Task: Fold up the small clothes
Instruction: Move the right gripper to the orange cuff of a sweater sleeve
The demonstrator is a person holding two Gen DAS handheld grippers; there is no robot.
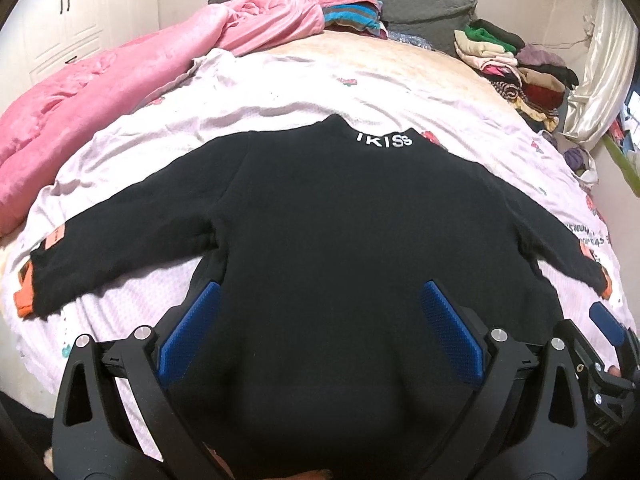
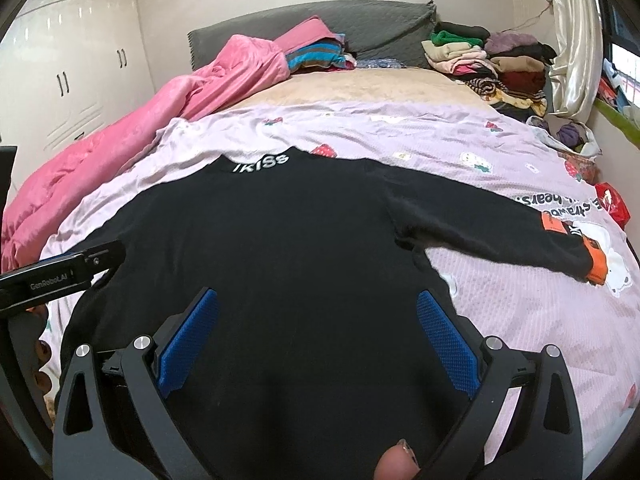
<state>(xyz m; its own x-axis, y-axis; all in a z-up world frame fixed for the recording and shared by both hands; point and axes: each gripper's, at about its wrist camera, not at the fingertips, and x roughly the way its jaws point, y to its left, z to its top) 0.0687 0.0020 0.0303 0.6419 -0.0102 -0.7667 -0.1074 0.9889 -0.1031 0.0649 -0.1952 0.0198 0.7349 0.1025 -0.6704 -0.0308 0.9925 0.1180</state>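
Note:
A small black sweater [image 1: 340, 220] with white "KISS" letters on its collar lies flat on the bed, both sleeves spread out, orange cuffs at the ends. It also shows in the right wrist view [image 2: 280, 248]. My left gripper [image 1: 320, 304] is open, its blue pads over the sweater's lower body. My right gripper [image 2: 318, 312] is open too, over the lower right part of the sweater. The right gripper also shows at the edge of the left wrist view [image 1: 608, 320], and the left gripper at the edge of the right wrist view [image 2: 60, 276].
The sweater lies on a pale lilac printed sheet [image 2: 500, 148]. A pink quilt [image 2: 140, 120] is bunched along the left. A pile of clothes [image 2: 492, 64] lies at the far right by the grey headboard [image 2: 380, 24]. White wardrobes [image 2: 60, 80] stand at the left.

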